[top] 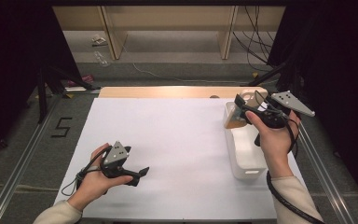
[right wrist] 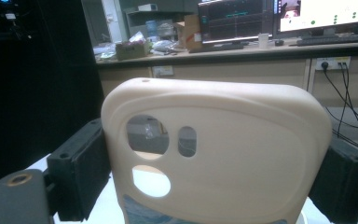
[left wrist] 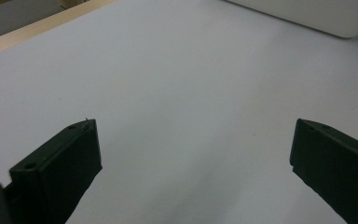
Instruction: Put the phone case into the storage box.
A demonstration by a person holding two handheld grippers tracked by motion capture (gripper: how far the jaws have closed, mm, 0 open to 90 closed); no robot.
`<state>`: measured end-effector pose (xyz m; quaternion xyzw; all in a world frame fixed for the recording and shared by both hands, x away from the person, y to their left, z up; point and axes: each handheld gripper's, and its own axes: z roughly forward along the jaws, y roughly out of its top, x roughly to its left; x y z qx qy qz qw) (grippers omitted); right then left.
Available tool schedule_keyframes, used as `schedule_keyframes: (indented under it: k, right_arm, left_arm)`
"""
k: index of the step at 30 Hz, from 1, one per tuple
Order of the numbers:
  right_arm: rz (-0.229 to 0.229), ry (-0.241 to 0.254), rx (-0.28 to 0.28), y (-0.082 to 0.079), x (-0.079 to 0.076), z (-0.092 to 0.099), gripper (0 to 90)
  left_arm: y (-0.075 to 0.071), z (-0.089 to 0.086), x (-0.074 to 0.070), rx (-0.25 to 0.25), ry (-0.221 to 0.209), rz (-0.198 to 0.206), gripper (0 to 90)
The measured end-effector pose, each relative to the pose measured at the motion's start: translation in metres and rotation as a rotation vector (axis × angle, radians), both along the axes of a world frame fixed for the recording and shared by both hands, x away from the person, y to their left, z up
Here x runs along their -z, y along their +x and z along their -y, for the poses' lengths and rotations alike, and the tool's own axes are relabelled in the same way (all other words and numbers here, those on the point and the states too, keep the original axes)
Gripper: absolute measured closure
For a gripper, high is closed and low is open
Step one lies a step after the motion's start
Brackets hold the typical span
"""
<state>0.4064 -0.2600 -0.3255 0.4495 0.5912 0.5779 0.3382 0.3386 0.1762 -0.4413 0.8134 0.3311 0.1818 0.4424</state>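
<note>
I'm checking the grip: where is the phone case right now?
The phone case is clamped upright between the right gripper's jaws, held above the far end of the white bin at the table's right in the high view.

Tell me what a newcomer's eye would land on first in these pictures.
First, the cream phone case with its camera cut-outs, clamped between the jaws of the right gripper and held up above the far end of the white bin at the table's right side. Next, the left gripper, resting low over the white table at the near left, jaws wide apart with nothing between them.
</note>
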Motion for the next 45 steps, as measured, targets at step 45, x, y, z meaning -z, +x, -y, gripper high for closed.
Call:
schedule_keyframes:
  k: [45]
  right_arm:
    - [-0.020, -0.020, 0.071, 0.007, 0.010, 0.018, 13.2]
  left_arm:
    - [0.001, 0.001, 0.001, -0.001, -0.005, -0.004, 1.5]
